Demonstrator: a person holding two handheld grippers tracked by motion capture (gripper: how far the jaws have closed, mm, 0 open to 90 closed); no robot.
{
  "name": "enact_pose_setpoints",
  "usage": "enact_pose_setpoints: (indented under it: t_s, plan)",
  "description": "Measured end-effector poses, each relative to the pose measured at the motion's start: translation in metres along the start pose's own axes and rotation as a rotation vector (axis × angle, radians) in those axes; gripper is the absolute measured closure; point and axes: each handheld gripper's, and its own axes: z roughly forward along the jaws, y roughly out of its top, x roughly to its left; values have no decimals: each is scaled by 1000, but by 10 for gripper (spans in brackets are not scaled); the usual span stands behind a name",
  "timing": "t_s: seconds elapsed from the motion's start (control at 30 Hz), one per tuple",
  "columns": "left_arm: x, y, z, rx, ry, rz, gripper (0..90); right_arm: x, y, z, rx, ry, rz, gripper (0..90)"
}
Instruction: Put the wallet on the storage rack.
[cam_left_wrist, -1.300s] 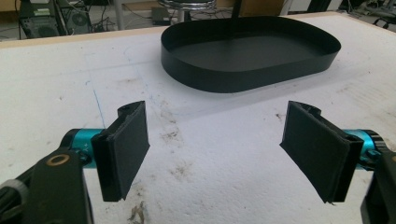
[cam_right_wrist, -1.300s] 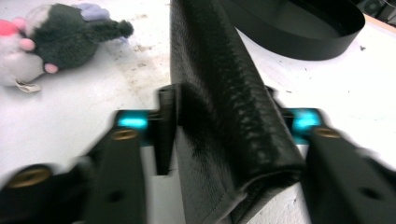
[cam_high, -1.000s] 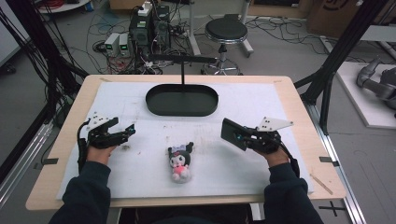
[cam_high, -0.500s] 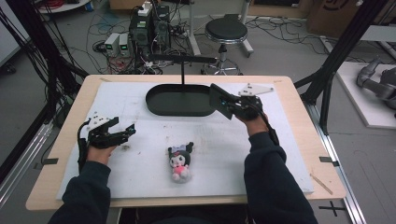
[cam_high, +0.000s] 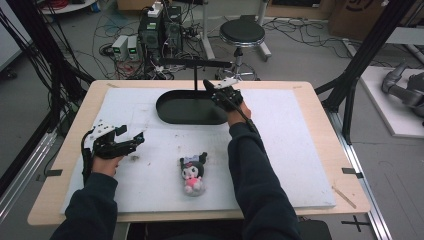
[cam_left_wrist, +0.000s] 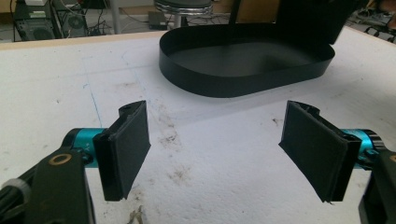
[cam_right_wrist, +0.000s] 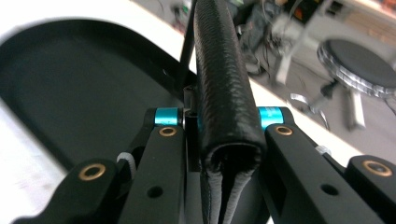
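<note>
A black oval tray (cam_high: 165, 107) stands at the far middle of the white mat, with a thin post and a padded black handle bar (cam_high: 195, 63) above it. My right gripper (cam_high: 212, 89) reaches over the tray's right end. In the right gripper view the padded bar (cam_right_wrist: 222, 70) runs straight between the jaws, and my right gripper (cam_right_wrist: 219, 119) is shut on it. My left gripper (cam_high: 132, 140) rests open at the mat's left side, nothing between its pads (cam_left_wrist: 126, 149), facing the tray (cam_left_wrist: 243, 84). A small black and pink plush toy (cam_high: 192, 171) lies at the near middle.
The white mat (cam_high: 310, 150) covers most of the wooden table (cam_high: 345, 165). Beyond the far edge are a round stool (cam_high: 242, 32), computer boxes (cam_high: 160, 32) and cables on the floor. Black frame posts (cam_high: 360, 65) rise at both sides.
My right gripper has travelled from the mat's right side forward to the tray and closed on the padded handle bar. The left gripper and the plush toy have stayed put.
</note>
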Motion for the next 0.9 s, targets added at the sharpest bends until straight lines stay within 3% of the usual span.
enact_pose_setpoints:
  t_s: [0.07, 0.17, 0.27, 0.37, 0.4, 0.43, 0.5, 0.53, 0.6, 0.73, 0.83, 0.9]
  plan:
    - [1, 0, 0, 1, 2, -4, 236, 8, 2, 17, 31, -57, -23, 791]
    - [2, 0, 0, 0, 0, -9, 236, 13, 3, 25, 54, -51, -17, 791]
    - [2, 0, -1, -1, -1, -10, 236, 24, 4, 31, 50, -77, -65, 788]
    - [1, 0, -1, 1, -4, -10, 236, 30, 4, 35, 47, -62, -67, 751]
    - [1, 0, -1, 0, -4, -8, 236, 33, 3, 38, 32, -28, -31, 621]
    - [1, 0, -1, 1, -3, -7, 236, 33, 3, 38, 32, -28, -31, 621]
    - [1, 0, -2, -2, 3, -3, 241, 35, 3, 40, 20, 26, 15, 464]
    - [1, 0, -2, -5, 4, -5, 244, 37, 4, 39, -2, 94, 46, 402]
    - [2, 0, -2, -5, 8, -6, 244, 39, 6, 35, -13, 126, 40, 408]
    - [1, 1, -2, -4, 7, -2, 245, 37, 8, 33, -38, 123, 22, 414]
    - [1, 1, -2, -7, 7, -5, 246, 33, 8, 31, -48, 101, 41, 400]
    - [2, 0, -2, -6, 6, -9, 246, 27, 9, 24, -43, 126, 61, 425]
